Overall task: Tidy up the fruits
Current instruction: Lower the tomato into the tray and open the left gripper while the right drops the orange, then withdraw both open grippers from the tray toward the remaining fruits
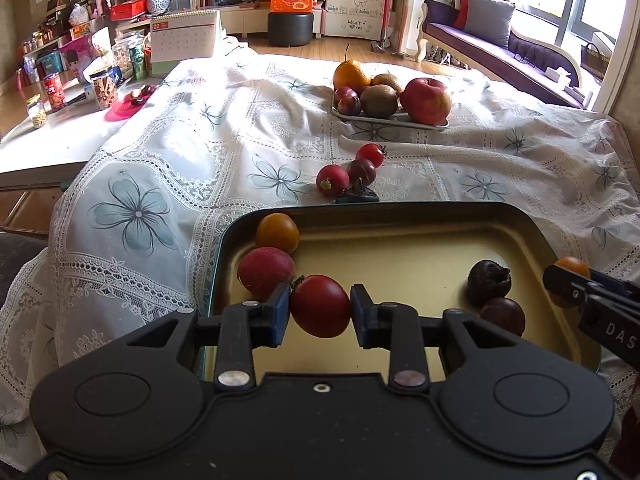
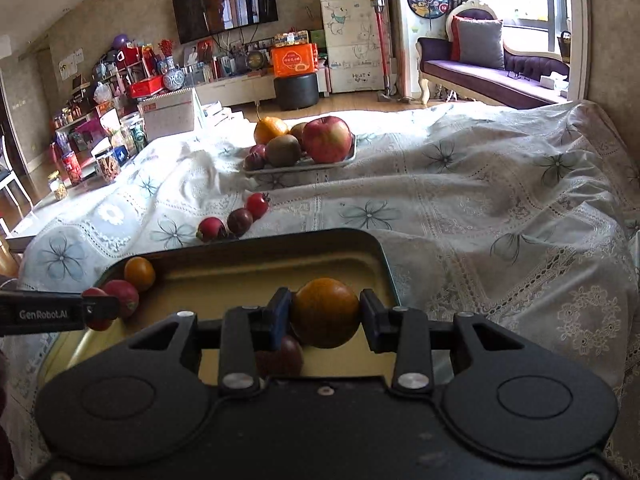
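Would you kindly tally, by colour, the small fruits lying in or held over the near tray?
Orange: 2 (corner orange fruit; held orange fruit in right gripper)
Red: 2 (pinkish-red fruit; red tomato in left gripper)
Dark purple: 2 (wrinkled dark fruit; smooth dark fruit)
Total: 6

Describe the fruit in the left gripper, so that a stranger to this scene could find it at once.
Start at the dark-rimmed tray nearest the camera on the flowered cloth. Over its left part, the left gripper is shut on a red tomato, beside a pinkish-red fruit. Unlike the orange tomato in the right gripper, it is deep glossy red.
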